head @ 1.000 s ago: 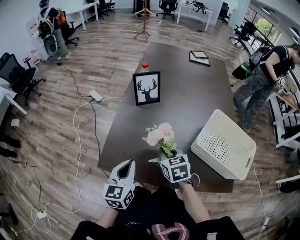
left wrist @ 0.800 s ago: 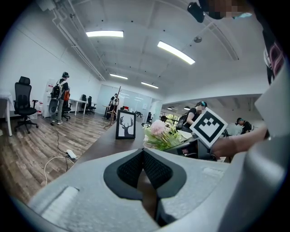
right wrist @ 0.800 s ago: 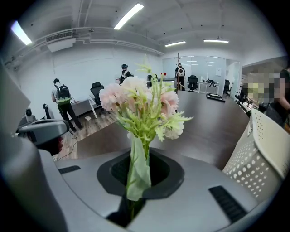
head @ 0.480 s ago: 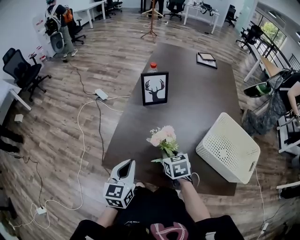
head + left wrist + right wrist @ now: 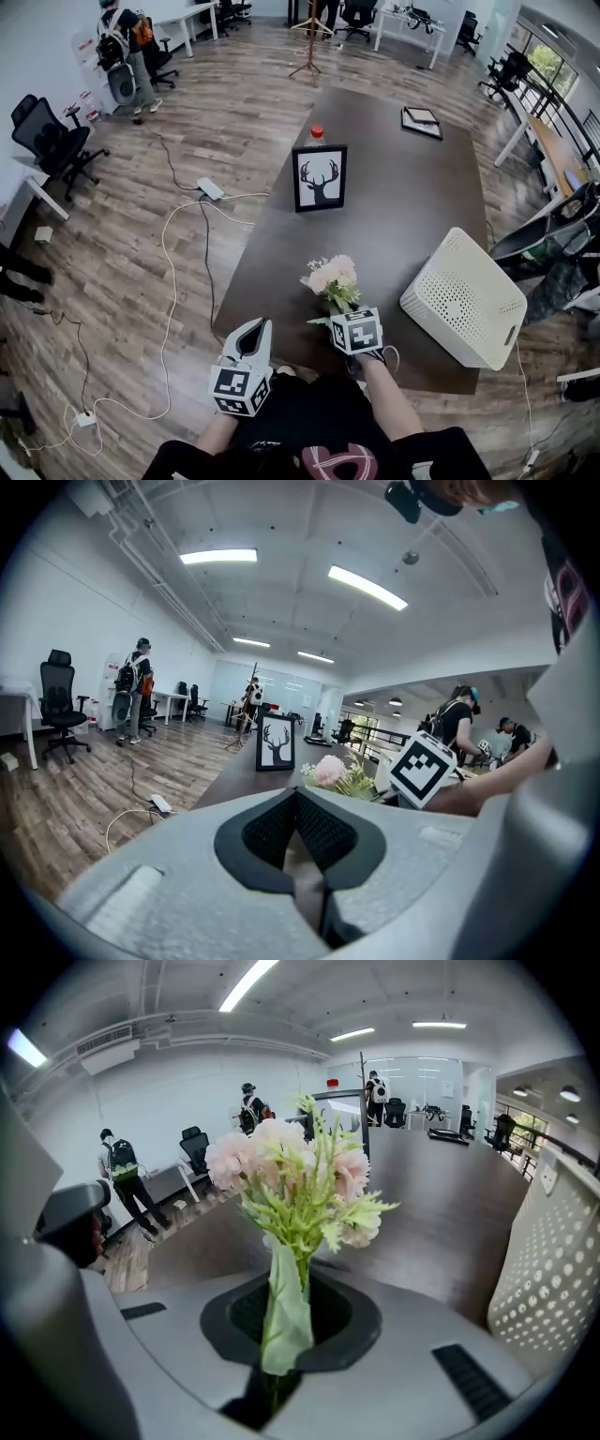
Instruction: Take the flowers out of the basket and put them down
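Right gripper (image 5: 340, 309) pinches the flowers (image 5: 329, 277) by the stems, seemingly just above the table (image 5: 394, 206) left of the basket (image 5: 464, 300); lowering and release should follow.

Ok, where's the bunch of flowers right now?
In the head view the flowers stand upright in the right gripper, clamped by their stems over the near edge of the table, left of the white basket.

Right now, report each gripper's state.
Left gripper: shut, nothing between its jaws.
Right gripper: shut on the flowers, gripping their stems.
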`<state>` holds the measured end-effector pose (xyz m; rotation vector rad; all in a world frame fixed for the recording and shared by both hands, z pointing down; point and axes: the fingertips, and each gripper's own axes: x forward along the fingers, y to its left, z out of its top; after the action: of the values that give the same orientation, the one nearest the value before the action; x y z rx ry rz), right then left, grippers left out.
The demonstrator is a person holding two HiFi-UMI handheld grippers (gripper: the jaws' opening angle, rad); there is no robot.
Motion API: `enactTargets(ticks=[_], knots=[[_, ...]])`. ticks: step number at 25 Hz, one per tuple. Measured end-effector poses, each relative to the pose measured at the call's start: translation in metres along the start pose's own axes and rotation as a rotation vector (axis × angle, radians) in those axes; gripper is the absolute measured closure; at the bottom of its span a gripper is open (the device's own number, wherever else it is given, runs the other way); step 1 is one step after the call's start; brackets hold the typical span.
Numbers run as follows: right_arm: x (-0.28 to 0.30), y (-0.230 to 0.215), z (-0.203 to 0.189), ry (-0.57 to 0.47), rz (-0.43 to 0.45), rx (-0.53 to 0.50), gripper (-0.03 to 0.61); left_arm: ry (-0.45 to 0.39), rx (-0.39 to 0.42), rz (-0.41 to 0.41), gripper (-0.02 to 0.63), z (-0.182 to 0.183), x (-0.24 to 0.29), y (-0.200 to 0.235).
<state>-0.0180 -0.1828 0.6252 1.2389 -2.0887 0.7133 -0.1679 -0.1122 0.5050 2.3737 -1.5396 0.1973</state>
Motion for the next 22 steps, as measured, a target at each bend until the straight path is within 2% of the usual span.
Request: enactTargets(ticks=[4, 22], knots=[[0.005, -0.003, -0.009, 0.029, -0.001, 0.042, 0.54, -0.008, -0.002, 0.006, 0.604, 0.001, -0.001, 0.003], [0.028, -0.001, -0.01, 0.064, -0.002, 0.083, 0.517, -0.014, -0.012, 0.011, 0.604, 0.005, 0.008, 0.015]])
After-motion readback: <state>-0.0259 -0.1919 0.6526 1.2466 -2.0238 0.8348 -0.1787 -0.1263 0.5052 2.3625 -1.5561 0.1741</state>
